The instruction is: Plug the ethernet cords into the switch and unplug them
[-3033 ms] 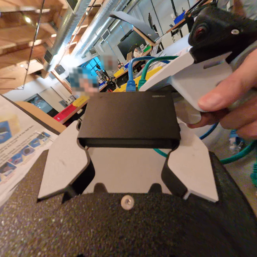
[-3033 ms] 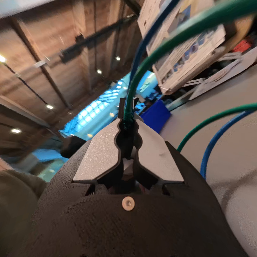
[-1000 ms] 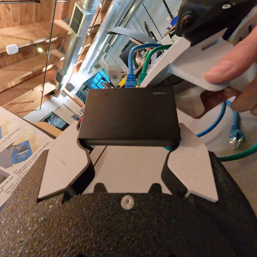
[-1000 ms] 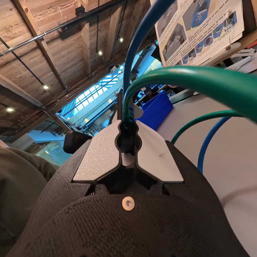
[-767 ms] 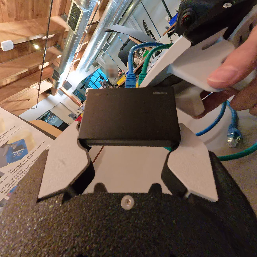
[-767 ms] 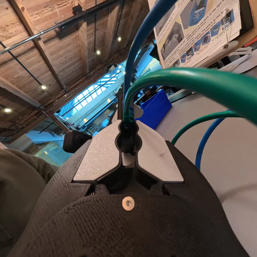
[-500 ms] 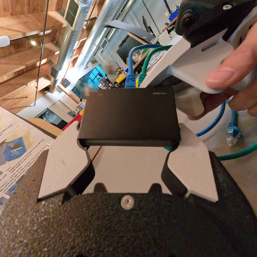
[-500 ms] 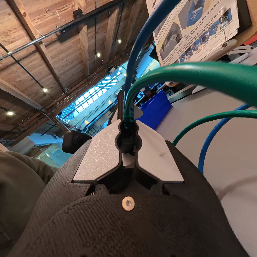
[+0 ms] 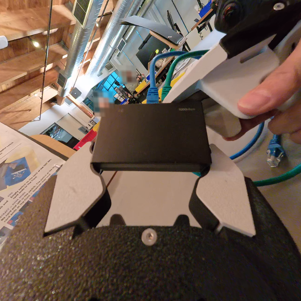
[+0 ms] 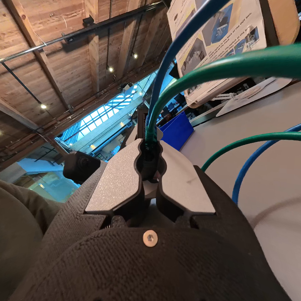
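My left gripper (image 9: 150,156) is shut on the black switch (image 9: 150,133) and holds it tilted up above the table. A blue cord (image 9: 152,96) and a green cord (image 9: 166,92) run into the switch's far edge. My right gripper (image 10: 149,151) is shut on the green cord's plug (image 10: 150,138) right at the switch's port face (image 10: 141,123). In the left wrist view the right gripper (image 9: 215,81) and the hand holding it sit at the switch's far right. The blue cord's free plug (image 9: 274,154) lies on the table.
The grey table (image 10: 244,138) carries loops of blue cord (image 10: 244,166) and green cord (image 10: 236,143). An instruction sheet (image 9: 21,175) on a board stands at the left; it also shows in the right wrist view (image 10: 224,40). A blue bin (image 10: 175,130) stands behind.
Both grippers keep their grips on the switch and the green plug. The pair has tilted and shifted a little, so the background and cable loops have moved.
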The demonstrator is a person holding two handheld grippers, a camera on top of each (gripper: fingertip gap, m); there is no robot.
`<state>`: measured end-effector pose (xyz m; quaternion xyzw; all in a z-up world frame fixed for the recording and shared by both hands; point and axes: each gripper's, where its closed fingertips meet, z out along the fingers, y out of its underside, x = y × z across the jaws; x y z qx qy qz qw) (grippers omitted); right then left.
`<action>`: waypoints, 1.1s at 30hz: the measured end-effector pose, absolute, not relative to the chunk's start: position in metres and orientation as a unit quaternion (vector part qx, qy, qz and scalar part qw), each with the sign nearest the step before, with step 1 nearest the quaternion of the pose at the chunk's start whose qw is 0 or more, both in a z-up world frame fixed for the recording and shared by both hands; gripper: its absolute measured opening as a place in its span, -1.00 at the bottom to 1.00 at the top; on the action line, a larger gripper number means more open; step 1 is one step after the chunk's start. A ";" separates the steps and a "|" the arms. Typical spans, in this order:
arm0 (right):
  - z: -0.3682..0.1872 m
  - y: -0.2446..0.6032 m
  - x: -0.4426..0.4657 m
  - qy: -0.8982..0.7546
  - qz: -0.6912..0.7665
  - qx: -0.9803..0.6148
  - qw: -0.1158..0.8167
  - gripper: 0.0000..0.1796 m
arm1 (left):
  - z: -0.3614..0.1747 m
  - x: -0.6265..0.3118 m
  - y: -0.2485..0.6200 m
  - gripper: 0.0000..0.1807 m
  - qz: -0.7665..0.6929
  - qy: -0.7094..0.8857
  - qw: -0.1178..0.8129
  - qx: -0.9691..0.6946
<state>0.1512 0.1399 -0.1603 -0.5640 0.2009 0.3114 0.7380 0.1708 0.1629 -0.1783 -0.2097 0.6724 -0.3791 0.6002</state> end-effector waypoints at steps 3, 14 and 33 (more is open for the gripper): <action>-0.166 0.140 0.154 0.204 0.324 -0.559 0.736 -0.82 | -0.184 0.174 0.164 0.35 -0.371 0.679 0.595 -0.218; -0.168 0.145 0.158 0.218 0.342 -0.540 0.738 -0.83 | -0.189 0.177 0.170 0.35 -0.364 0.677 0.593 -0.240; -0.163 0.155 0.161 0.217 0.325 -0.589 0.707 -0.84 | -0.190 0.179 0.179 0.35 -0.390 0.664 0.566 -0.293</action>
